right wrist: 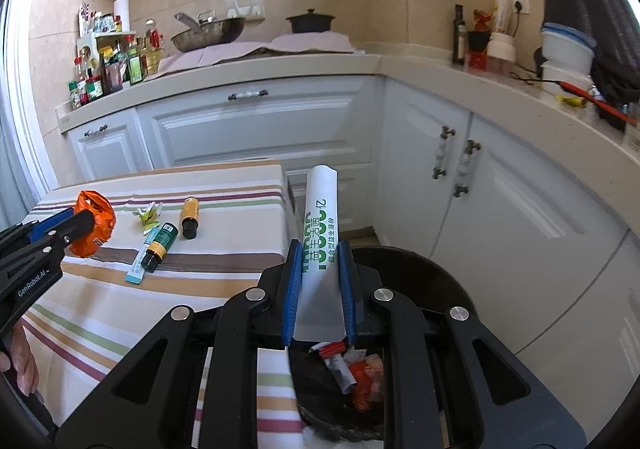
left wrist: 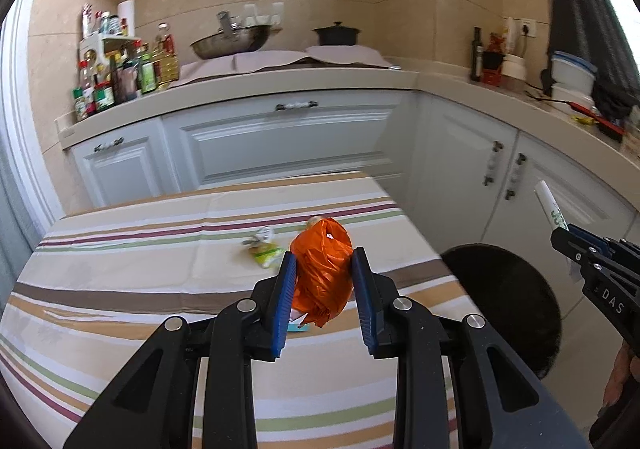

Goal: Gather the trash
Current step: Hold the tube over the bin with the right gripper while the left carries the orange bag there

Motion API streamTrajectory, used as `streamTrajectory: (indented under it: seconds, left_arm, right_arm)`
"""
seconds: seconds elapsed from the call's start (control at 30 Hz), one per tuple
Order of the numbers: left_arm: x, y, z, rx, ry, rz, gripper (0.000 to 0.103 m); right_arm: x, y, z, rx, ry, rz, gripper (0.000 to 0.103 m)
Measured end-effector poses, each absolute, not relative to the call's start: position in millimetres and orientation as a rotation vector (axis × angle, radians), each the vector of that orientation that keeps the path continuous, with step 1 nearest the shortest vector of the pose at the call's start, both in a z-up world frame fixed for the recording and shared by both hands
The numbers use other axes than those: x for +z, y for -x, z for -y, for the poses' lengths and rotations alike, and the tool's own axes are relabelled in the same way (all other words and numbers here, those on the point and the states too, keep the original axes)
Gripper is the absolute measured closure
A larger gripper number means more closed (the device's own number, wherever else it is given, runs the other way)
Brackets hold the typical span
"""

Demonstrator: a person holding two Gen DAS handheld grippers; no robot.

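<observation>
Two grippers are in view, each clamped on one piece of trash. The left gripper [left wrist: 324, 269] has its blue pads pressed on a crumpled orange wrapper [left wrist: 322, 273], held above the striped tablecloth [left wrist: 160, 289]. The right gripper [right wrist: 319, 281] grips a white sachet with green print [right wrist: 320, 233], held upright over the near rim of the black trash bin [right wrist: 432, 273], to the right of the table.

On the cloth lie two small amber bottles [right wrist: 189, 217] [right wrist: 159, 247], one teal strip packet [right wrist: 140, 263] under the nearer bottle, and one crumpled green-and-white wrapper [right wrist: 149, 213].

The left wrist view hides both bottles behind its own load and shows the bin only as a dark shape. The right wrist view looks into the bin, where red, white and orange scraps [right wrist: 352, 373] lie, too jumbled to count.
</observation>
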State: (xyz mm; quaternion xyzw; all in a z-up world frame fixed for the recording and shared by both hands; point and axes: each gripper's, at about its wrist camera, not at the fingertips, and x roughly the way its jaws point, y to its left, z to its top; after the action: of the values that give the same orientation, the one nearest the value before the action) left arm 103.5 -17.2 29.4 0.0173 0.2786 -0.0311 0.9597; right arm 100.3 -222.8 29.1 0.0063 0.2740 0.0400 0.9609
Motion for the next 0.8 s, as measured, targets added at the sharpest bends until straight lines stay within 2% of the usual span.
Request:
streamTrajectory:
  seconds: [0.8]
  left_arm:
    - [29.8,-97.6,95.1,-0.215,-0.066,-0.563,0.074]
  right_arm:
    - [32.1,-67.9,286.6,-0.025,-0.072,-0.491,0.085]
